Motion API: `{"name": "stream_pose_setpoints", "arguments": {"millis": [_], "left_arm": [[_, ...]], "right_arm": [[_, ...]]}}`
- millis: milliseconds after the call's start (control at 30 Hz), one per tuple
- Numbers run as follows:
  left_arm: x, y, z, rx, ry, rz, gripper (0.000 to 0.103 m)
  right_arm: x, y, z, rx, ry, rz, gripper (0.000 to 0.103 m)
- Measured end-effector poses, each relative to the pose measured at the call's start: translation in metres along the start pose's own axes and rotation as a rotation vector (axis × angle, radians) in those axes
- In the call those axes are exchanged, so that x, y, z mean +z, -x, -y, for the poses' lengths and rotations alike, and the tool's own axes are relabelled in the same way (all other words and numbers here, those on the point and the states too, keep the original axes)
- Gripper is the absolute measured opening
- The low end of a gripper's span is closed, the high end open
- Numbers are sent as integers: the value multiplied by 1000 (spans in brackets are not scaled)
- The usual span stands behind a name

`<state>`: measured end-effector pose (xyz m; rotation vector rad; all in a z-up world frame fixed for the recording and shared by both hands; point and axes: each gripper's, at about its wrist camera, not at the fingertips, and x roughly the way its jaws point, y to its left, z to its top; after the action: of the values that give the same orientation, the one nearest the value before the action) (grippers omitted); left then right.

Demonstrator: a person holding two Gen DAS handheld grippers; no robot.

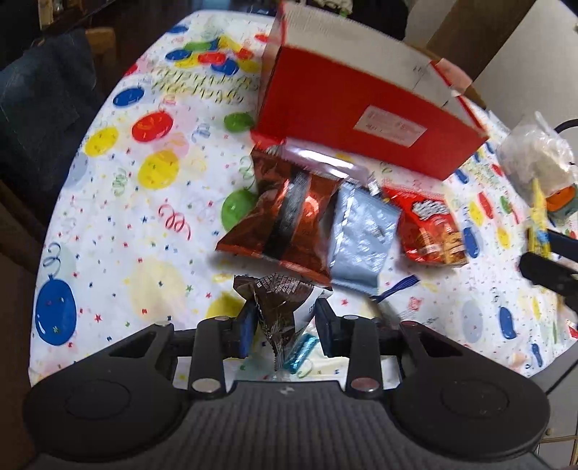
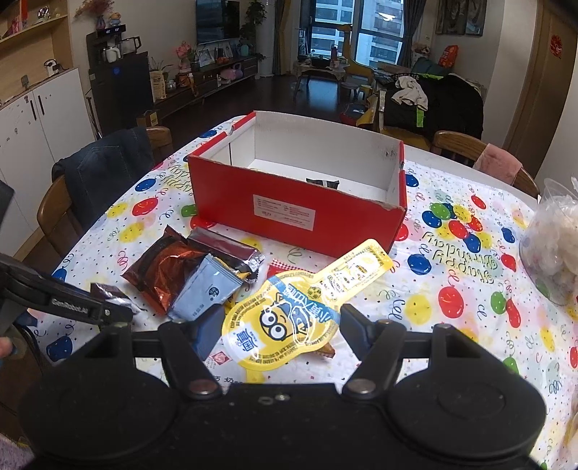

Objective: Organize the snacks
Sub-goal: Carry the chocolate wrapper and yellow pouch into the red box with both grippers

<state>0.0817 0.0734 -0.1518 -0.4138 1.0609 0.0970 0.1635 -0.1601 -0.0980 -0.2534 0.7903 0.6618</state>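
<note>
We're in a home, an open living-dining room. At twelve o'clock a television [image 2: 218, 20] hangs over a low cabinet [image 2: 213, 77] crowded with framed photos; tall windows [image 2: 356, 32] at one o'clock. A sofa [image 2: 433, 105] heaped with clothes at two. Wooden dining chairs [image 2: 458, 146] ring a table under a balloon-print birthday tablecloth [image 2: 451, 289].

The desk's cloth [image 2: 451, 260] is white, scattered with red, blue, yellow and green balloons, curled streamers and tiny stars. The cardboard box [image 2: 289, 202] on it is red outside and white inside, with a white label on its front wall. Just before the box lie a copper-brown foil snack packet [image 2: 162, 271], a grey-blue pouch [image 2: 206, 289] and a red bag [image 1: 430, 227] with a print too blurred to read. A yellow, blue-banded packet [image 2: 289, 318] shows a goggled cartoon face. A dark brown wrapper [image 1: 278, 300], possibly chocolate, carries white print.
</note>
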Motion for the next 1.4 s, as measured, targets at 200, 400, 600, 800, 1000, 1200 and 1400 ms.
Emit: {"name": "stream_pose_setpoints", "arguments": {"millis": [200,400,600,800,1000,1200,1400], "left_arm": [[13,29,17,-27,-49,82,33],[37,49,30,-45,-75,149,33],[65,56,44,-49,-109,189,33],[99,52,60,-31,-154,205,33],[137,40,70,-7,-154,208,33],[178,22,77,23,-143,200,33],[211,-9,80,87,-142,161,33]], "right_arm": [[6,2,-3,0,23,12,69],[20,4,-3,-8,59,42,69],[44,1,10,-13,63,80,69],[72,-10,31,-10,56,103,69],[99,-33,51,7,53,100,69],[128,-61,67,40,59,84,69],[150,-97,76,75,65,39,69]]}}
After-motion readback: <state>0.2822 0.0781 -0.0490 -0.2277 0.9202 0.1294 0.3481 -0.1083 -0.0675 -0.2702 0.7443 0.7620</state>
